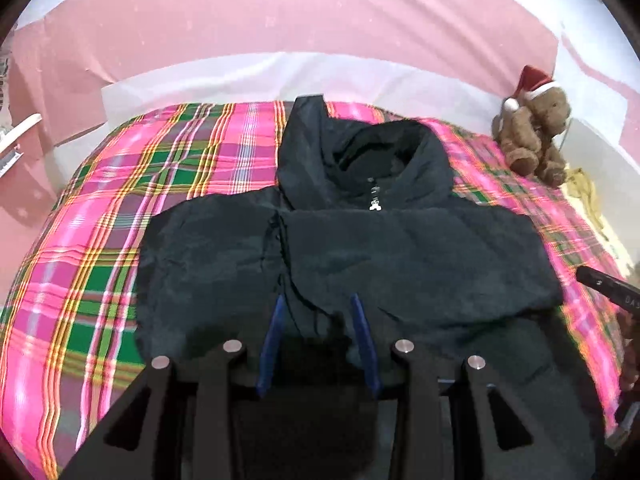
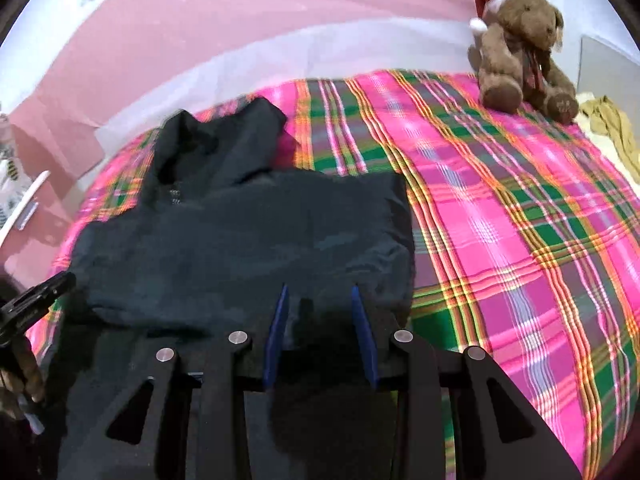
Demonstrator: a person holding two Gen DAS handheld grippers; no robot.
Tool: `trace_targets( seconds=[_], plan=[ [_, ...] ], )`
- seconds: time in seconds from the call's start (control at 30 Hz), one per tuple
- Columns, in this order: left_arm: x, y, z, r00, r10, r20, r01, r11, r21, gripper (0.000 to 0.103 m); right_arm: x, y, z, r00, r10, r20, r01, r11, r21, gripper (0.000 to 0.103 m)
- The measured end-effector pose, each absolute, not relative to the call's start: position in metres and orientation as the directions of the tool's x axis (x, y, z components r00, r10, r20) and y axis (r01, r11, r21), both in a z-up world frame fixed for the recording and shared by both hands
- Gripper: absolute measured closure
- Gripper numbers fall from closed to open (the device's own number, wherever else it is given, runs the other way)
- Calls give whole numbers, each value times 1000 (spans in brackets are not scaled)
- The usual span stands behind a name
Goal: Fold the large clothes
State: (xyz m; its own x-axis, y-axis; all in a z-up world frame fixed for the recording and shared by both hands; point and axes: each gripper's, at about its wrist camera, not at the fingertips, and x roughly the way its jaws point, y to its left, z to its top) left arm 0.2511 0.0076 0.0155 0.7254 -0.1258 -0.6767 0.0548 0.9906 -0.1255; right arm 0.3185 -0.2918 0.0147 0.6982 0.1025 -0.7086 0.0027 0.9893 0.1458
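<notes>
A dark navy hooded jacket (image 1: 344, 256) lies on the plaid bed, sleeves folded in across the body, hood toward the far side. It also shows in the right wrist view (image 2: 240, 240). My left gripper (image 1: 318, 300) hovers over the jacket's near middle with its blue fingers apart and nothing between them. My right gripper (image 2: 318, 292) is over the jacket's near right part, fingers apart and empty. The other gripper's black body shows at the edge of each view (image 1: 608, 284) (image 2: 36, 304).
A pink and green plaid cover (image 2: 500, 220) spans the bed. A brown teddy bear with a Santa hat (image 2: 520, 44) sits at the far right corner, also in the left wrist view (image 1: 532, 128). A beige cloth (image 2: 612, 128) lies beside it. Pink wall behind.
</notes>
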Motion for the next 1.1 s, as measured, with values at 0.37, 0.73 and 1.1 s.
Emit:
trace_targets(
  seconds=[0.37,0.73,1.1],
  plan=[
    [190,14,71,760,-172,-627,99,984,-150,54,266,-221,71,772,175,-611,-128,985,120,59],
    [203,22,104,788,-126,-603,102,992,-74,52,303,-188,113,821,131,-555,-126,991,47,58],
    [265,32,110,777,-140,-614,93,990,-107,51,370,-182,127,775,154,-613,-168,985,35,58]
  ],
)
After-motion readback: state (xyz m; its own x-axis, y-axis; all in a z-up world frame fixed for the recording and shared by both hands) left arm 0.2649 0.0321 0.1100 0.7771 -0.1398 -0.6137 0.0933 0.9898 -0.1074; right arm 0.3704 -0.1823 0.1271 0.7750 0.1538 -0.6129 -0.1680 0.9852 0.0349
